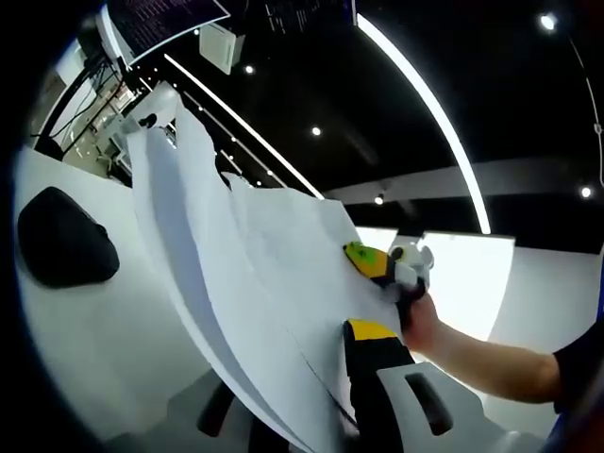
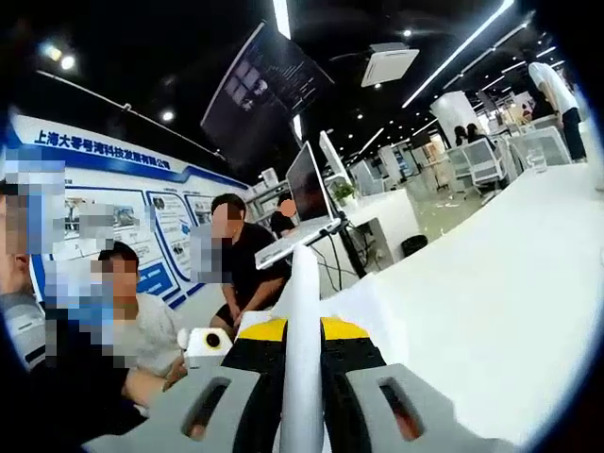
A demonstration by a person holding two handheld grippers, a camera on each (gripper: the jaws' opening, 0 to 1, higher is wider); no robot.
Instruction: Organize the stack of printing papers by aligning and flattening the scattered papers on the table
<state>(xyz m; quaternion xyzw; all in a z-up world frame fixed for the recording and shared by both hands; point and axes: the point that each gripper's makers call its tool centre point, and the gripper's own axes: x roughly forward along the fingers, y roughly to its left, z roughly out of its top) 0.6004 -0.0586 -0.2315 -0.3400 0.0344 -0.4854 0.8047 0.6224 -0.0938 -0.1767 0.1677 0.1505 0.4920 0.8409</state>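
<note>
Both grippers, left [image 1: 326, 401] and right [image 2: 300, 373], pinch the paper stack [image 1: 245, 283] edge-on between nearly closed jaws; I'd worry loose sheets fan out and slip.

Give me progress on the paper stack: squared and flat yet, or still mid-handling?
Mid-handling. Done: the sheets are gathered into one bunch, the paper stack, lifted off the white table. In hand: the left gripper and the right gripper are both clamped on the stack's edge. Left: the sheets fan apart and curve, edges uneven, so aligning, laying down and flattening remain.
</note>
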